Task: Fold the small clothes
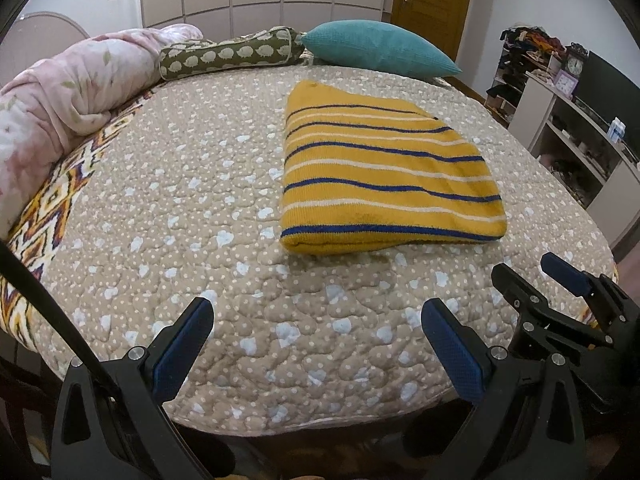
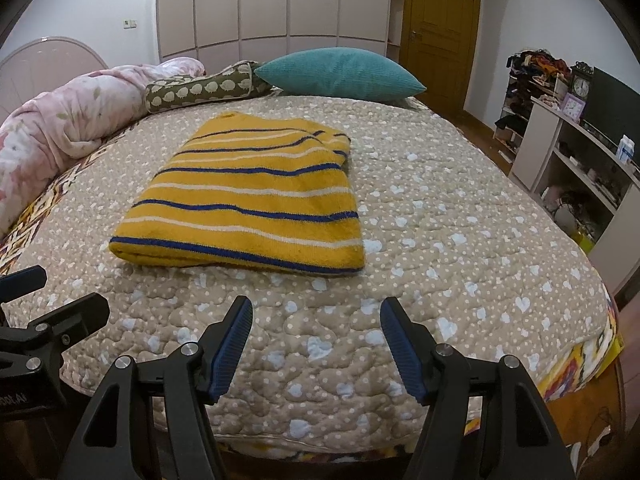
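Right wrist view shows the striped yellow sweater (image 2: 248, 196) folded flat mid-bed on the quilt (image 2: 440, 240). Both the right gripper (image 2: 316, 320) and left gripper (image 1: 318, 320) hang wide apart, empty, near it. Best approach: pinch the near folded edge evenly.

The folded garment (image 2: 244, 196) is mustard yellow with blue and white stripes; the quilt (image 2: 440, 240) is beige, dotted white with pale-blue hearts; the far cushion (image 2: 340, 74) is teal.
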`<state>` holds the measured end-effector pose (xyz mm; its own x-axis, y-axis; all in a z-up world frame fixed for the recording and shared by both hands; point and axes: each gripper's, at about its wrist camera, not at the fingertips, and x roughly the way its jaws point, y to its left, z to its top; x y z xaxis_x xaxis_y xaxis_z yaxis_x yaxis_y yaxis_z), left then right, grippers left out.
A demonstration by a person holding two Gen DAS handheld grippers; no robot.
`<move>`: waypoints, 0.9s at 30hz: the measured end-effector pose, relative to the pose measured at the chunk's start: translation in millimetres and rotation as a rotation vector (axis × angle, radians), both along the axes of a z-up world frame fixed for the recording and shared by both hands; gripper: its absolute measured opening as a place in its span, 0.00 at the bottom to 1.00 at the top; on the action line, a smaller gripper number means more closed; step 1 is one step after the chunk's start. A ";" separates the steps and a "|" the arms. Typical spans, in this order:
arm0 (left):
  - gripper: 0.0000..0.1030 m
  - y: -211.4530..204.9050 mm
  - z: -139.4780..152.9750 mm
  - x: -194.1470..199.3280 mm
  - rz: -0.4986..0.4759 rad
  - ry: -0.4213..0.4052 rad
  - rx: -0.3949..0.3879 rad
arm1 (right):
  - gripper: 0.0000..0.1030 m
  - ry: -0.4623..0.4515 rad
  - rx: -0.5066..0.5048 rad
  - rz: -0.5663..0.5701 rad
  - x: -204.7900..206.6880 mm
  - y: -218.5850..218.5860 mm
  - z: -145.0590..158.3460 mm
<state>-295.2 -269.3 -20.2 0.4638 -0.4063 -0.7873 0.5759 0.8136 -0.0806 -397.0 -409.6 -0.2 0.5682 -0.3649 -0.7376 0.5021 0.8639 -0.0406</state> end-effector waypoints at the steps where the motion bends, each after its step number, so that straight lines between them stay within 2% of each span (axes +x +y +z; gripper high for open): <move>1: 1.00 0.1 -0.6 0.2 0.001 0.002 0.001 | 0.69 0.002 0.003 -0.002 -0.1 -0.4 -0.9; 27: 1.00 0.3 -7.9 4.3 0.019 0.032 0.024 | 0.69 0.007 0.015 -0.011 -0.9 -0.5 -3.2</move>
<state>-290.9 -269.0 -28.1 0.4454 -0.3784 -0.8114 0.5574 0.8264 -0.0794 -397.8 -410.1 -3.4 0.5589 -0.3603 -0.7469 0.5114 0.8588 -0.0316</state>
